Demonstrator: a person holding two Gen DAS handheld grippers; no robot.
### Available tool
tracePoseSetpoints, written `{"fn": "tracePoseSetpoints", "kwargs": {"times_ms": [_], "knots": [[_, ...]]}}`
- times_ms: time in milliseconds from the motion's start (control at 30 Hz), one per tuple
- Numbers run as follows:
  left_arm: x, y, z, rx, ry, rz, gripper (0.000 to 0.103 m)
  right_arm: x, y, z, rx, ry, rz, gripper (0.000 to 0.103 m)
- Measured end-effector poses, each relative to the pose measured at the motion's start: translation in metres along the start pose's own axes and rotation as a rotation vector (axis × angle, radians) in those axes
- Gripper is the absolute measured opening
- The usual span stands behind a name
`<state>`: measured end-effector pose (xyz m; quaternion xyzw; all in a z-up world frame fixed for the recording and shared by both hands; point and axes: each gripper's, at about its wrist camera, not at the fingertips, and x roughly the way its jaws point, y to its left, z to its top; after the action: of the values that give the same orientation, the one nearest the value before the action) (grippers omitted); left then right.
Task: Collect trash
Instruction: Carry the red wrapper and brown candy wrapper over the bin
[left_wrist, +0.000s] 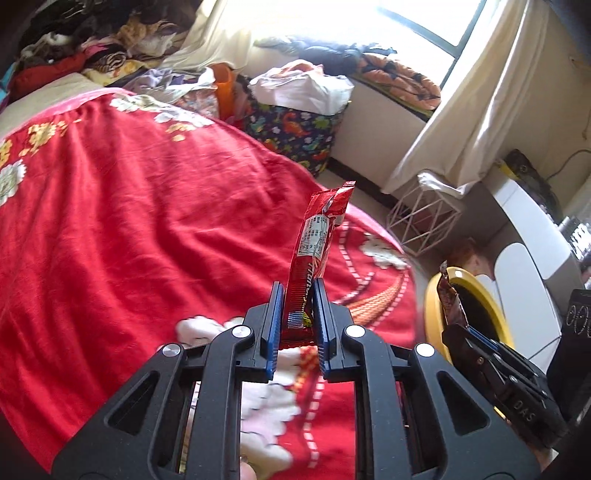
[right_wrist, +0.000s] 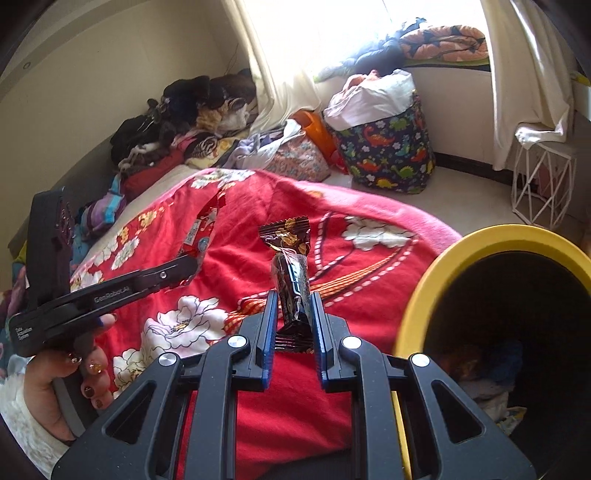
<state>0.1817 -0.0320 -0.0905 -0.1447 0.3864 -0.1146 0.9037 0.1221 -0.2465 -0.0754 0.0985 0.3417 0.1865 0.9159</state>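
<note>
Red flowered blanket (left_wrist: 129, 221) spread beneath both grippers, yellow bin (right_wrist: 480, 251) just right of the right gripper (right_wrist: 293, 325) with dim, hard-to-read contents, red wrapper (left_wrist: 317, 240) pinched upright in the left gripper (left_wrist: 298, 321), dark wrapper (right_wrist: 291, 273) clamped in the right.

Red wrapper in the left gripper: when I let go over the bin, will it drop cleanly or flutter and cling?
The red wrapper stands upright above the left gripper unsupported, so it is probably fairly stiff film. It looks flat and empty, so likely very light and may flutter. Its glossy surface suggests it will slip free. Release low over the yellow bin.
</note>
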Motion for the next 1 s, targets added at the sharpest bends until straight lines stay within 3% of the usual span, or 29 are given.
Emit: {"fn": "tracePoseSetpoints", "kwargs": {"times_ms": [1000], "knots": [[-0.015,-0.092,-0.009,0.168,-0.012,-0.141,0.011,-0.077,-0.075,-0.013,0.145,-0.110,-0.157,0.017]]}}
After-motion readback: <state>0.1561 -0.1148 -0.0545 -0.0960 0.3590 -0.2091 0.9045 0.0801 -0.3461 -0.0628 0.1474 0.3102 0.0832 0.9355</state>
